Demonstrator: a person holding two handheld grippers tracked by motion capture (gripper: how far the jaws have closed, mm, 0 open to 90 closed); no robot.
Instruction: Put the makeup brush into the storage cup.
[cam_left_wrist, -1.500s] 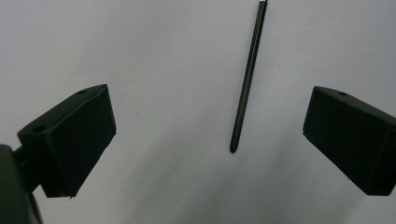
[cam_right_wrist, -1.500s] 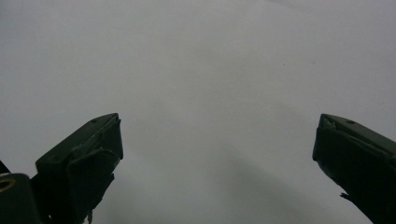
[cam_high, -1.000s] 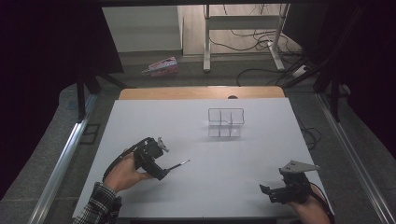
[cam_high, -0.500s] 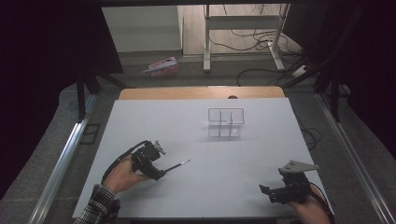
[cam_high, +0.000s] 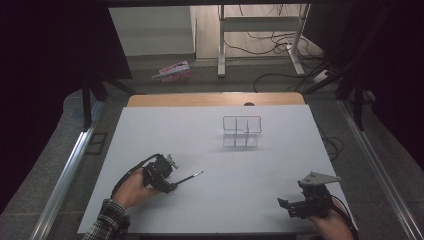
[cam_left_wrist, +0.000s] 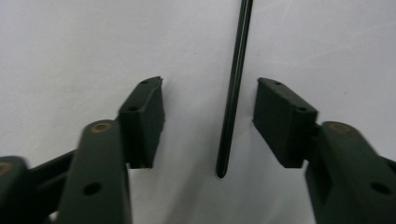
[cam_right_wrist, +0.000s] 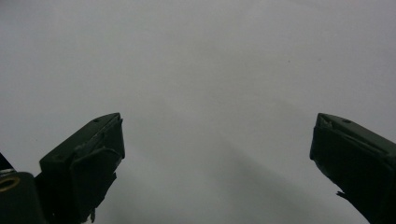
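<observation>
step: grip pen | pen (cam_left_wrist: 233, 88) flat on tabletop (cam_high: 210, 135), between left tongs (cam_left_wrist: 208, 116), closing, not yet touching | tip: centre it, squeeze level | right tongs (cam_right_wrist: 217, 144) wide open, empty

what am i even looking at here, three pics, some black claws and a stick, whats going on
A person sits at a white table and holds a hand-operated two-jaw gripper in each hand; there is no robot arm.

The wide picture comes from a fixed camera above, looking down on the table. There the left gripper sits at the lower left and the right gripper at the lower right. The other two pictures come from small cameras riding on each gripper, looking along its black jaws.

On the table lie a thin dark rod and, farther back, a small clear divided box.

In the left gripper view, the jaws have just been closing around the rod. It lies between them, but the pads do not touch it yet, so nothing is held. The right gripper's jaws stand wide open over bare table.
</observation>
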